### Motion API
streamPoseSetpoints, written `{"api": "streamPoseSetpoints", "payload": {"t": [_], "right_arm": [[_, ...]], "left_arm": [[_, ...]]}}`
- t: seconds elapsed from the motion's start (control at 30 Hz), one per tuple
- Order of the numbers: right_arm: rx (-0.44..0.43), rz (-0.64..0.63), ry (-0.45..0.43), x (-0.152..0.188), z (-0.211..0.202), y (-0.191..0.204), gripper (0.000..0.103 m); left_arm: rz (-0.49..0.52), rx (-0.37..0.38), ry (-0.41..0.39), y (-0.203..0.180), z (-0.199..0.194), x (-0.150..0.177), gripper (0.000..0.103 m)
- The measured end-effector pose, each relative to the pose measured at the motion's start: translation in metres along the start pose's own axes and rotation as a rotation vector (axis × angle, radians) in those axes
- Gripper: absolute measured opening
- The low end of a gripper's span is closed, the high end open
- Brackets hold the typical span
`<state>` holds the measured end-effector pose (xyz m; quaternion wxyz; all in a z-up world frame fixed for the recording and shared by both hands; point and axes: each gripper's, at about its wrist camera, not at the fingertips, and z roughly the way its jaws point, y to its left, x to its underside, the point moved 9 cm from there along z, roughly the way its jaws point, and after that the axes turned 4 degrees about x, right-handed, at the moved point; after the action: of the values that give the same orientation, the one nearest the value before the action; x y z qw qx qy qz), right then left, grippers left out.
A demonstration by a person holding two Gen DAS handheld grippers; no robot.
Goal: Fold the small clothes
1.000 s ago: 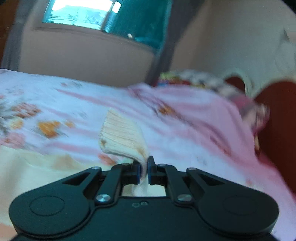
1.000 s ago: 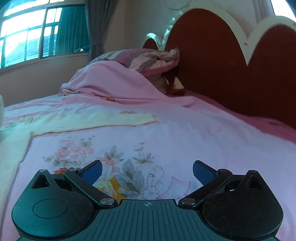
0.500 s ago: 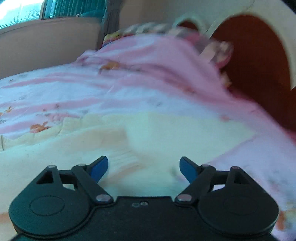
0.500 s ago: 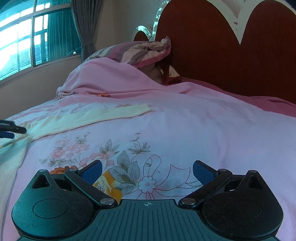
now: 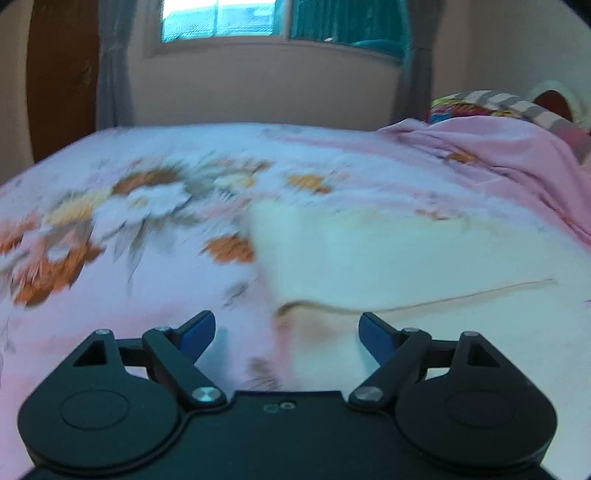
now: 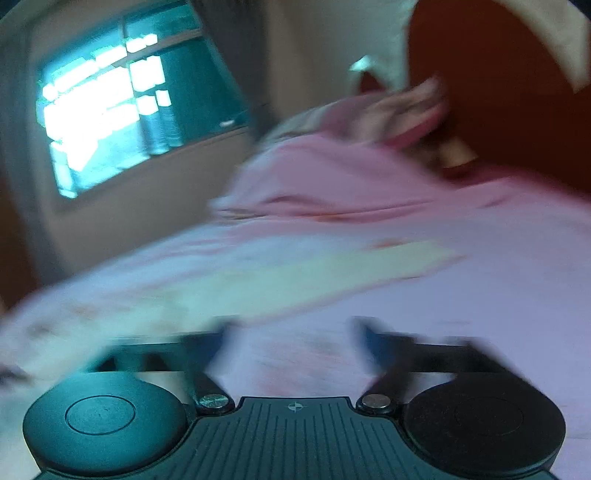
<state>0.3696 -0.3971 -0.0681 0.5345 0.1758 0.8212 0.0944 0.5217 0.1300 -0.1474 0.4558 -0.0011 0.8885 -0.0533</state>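
The left gripper (image 5: 286, 330) stood wide open and empty, low over the near edge of the cream garment (image 5: 406, 258), which lay flat on the floral bedsheet (image 5: 110, 221). The right gripper (image 6: 295, 332), also spread apart and empty, was badly blurred. Risk: a closing pinch could catch the sheet with the garment, dragging both and spoiling the fold. Beyond lay a bunched pink blanket (image 5: 498, 155), a headboard (image 6: 498, 110) and a window (image 5: 221, 18).
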Motion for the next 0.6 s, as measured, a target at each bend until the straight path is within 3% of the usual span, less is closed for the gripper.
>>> {"api": "streamPoseSetpoints", "payload": {"t": [0.1, 0.17, 0.2, 0.33, 0.4, 0.43, 0.47, 0.5, 0.6], "right_arm": [[-0.178, 0.037, 0.097, -0.008, 0.061, 0.07, 0.042], [-0.231, 0.034, 0.191, 0.0, 0.103, 0.113, 0.063], [-0.244, 0.043, 0.24, 0.007, 0.123, 0.129, 0.067], [-0.224, 0.159, 0.393, 0.033, 0.189, 0.152, 0.067], [-0.229, 0.221, 0.412, 0.037, 0.207, 0.153, 0.066], [-0.229, 0.227, 0.403, 0.037, 0.211, 0.151, 0.053], [-0.223, 0.223, 0.395, 0.036, 0.214, 0.153, 0.032], [-0.214, 0.209, 0.409, 0.038, 0.218, 0.153, 0.004], [-0.18, 0.202, 0.351, 0.034, 0.213, 0.144, 0.003]], "left_arm": [[-0.018, -0.022, 0.015, 0.008, 0.014, 0.009, 0.083], [-0.053, -0.024, -0.009, 0.015, 0.014, 0.011, 0.083], [-0.078, -0.029, -0.018, 0.02, 0.013, 0.011, 0.083], [-0.154, 0.016, -0.042, 0.031, 0.01, 0.01, 0.083], [-0.151, 0.008, -0.042, 0.031, 0.013, 0.009, 0.083], [-0.156, -0.004, -0.049, 0.032, 0.012, 0.008, 0.083], [-0.167, -0.01, -0.055, 0.034, 0.011, 0.008, 0.083], [-0.183, -0.006, -0.058, 0.036, 0.01, 0.009, 0.083], [-0.201, -0.024, -0.056, 0.04, 0.01, 0.01, 0.084]]}}
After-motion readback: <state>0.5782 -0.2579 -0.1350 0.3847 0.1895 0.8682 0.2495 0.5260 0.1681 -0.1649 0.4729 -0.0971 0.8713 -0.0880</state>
